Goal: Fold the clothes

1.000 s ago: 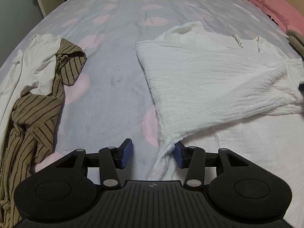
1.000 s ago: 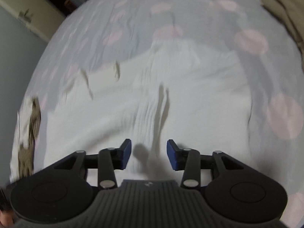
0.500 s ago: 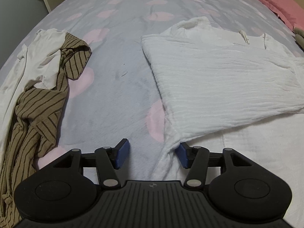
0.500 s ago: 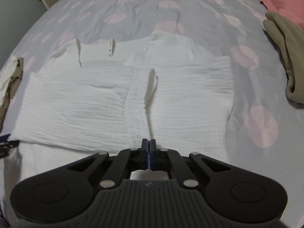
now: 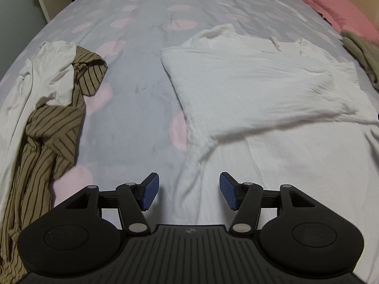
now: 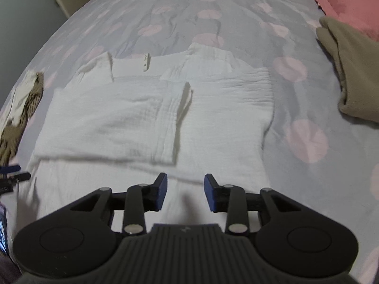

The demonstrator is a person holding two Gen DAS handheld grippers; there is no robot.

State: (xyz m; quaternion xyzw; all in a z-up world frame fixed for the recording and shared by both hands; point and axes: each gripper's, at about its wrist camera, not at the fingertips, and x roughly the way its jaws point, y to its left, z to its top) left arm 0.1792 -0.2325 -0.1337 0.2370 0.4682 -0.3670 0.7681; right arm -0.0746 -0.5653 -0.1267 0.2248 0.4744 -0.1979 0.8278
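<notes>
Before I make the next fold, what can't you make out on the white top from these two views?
- White top hem: both views, hidden behind the gripper bodies.
- Its right edge: left wrist view, cut off by the frame.
- Neck tag: right wrist view, too small to read.

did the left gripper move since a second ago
Yes. The left gripper has backed away from the white shirt's folded corner, which sat beside its right pad and now lies well ahead.

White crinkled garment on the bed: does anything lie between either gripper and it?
Nothing visible does. The white crinkled garment lies flat directly under and ahead of the right gripper, whose jaws are opening with nothing between them, and the left gripper, also empty. The brown striped garment sits off to the side.
</notes>
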